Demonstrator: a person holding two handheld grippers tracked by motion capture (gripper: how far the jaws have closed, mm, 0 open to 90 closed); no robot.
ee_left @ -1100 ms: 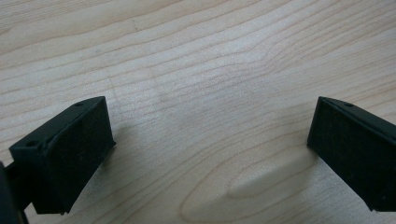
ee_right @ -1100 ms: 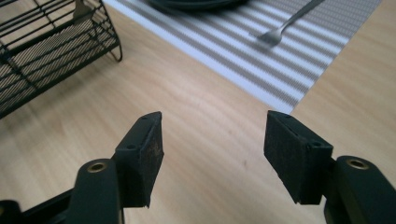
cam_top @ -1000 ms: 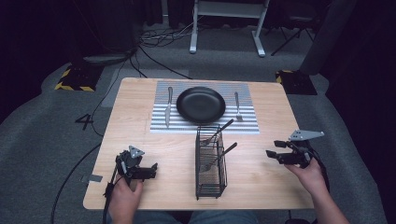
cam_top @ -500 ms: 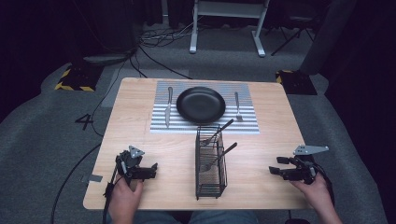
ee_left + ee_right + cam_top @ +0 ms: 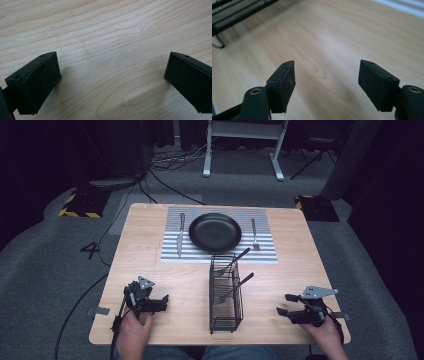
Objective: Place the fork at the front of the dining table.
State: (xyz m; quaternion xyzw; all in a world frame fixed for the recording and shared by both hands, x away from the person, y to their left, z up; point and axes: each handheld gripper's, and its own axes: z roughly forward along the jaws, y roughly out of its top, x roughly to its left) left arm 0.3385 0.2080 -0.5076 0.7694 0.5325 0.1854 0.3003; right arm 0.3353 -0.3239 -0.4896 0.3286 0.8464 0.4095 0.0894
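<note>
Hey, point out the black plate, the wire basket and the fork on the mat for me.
black plate point(image 5: 215, 232), high view, on its flat middle.
wire basket point(image 5: 225, 319), high view, on the near end of its mesh floor.
fork point(image 5: 254, 234), high view, on its handle, right of the plate.

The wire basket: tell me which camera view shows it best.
The high view. There the whole wire basket stands upright mid-table, with utensil handles sticking out of its top. The right gripper view catches just a blurred corner of its mesh and a foot at upper left. The left gripper view looks down on bare wood between its jaws.
</note>
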